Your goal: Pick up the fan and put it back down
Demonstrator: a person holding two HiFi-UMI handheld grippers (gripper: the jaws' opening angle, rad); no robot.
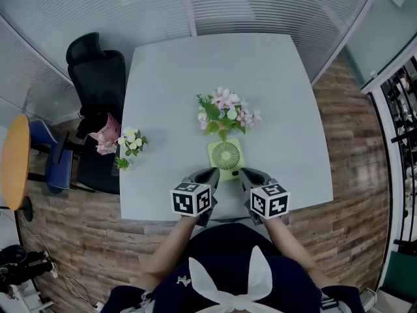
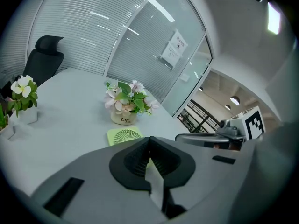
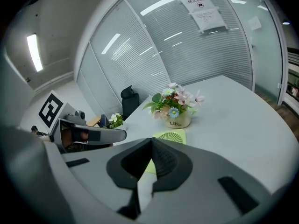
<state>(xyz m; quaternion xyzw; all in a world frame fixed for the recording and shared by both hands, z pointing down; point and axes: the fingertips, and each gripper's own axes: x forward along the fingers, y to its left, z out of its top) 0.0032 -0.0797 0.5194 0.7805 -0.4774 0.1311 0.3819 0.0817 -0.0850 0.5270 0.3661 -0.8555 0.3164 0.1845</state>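
my left gripper [image 1: 210, 175] hangs over the table's [image 1: 280, 77] near edge, clenched tight on nothing; in the left gripper view its tips meet and only bare air sits between them. the fan [image 1: 226, 156] lies just past it, about midway along that near edge, not held by either tool. my right gripper [image 1: 247, 175] mirrors the left on the fan's other side, also shut and empty.

my worry from here: if i go in with the jaws closed like this, i judge they will push the fan instead of taking it, and the flower pot [image 1: 225, 119] stands just beside the fan's far edge, so a shove would likely tip the blooms. the body is thin and flat on the surface, so a pinch at its rim could slip, and a grip at one corner alone would let it swing and land crooked. the smaller flower pots [image 1: 130, 143] at the left edge are well apart and safe.

the fan lies on its back, round grille facing straight up. its body looks nearly square, so i see no clear long axis; its sides run roughly in line with the table's edges.
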